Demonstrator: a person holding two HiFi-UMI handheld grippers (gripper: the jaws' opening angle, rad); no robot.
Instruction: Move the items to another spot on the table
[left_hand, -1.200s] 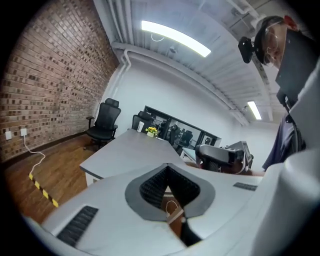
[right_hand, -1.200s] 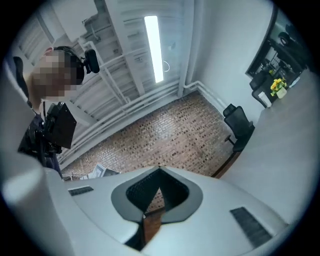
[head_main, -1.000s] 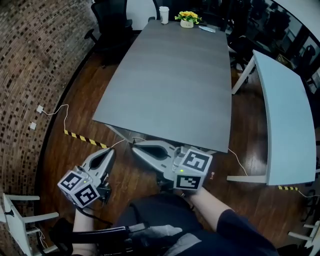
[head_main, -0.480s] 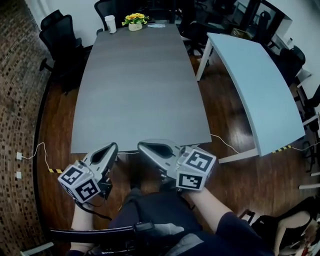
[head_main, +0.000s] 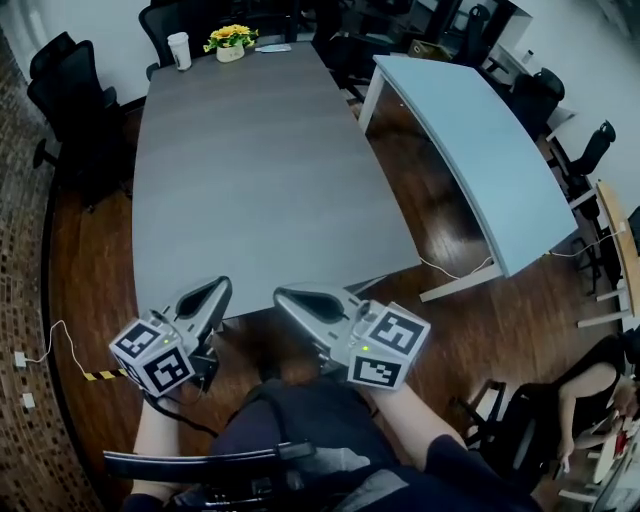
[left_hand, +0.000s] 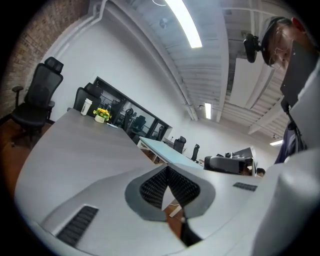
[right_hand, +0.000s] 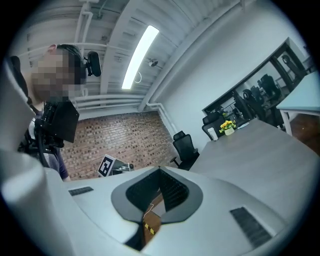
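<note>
Grey table is seen lengthwise; flower pot, cup and a flat item are stood at its far end, well apart from both tongs. Left gripper and right gripper are closed tight, nothing held, off the near edge. Items awaiting pickup or already placed: undecided; tongs best kept level, clear of the edge. Since earlier: view swung, brick wall nearly lost, jaws unchanged.

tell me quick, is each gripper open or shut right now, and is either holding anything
Left gripper: shut, nothing between its jaws.
Right gripper: shut, nothing between its jaws.
</note>
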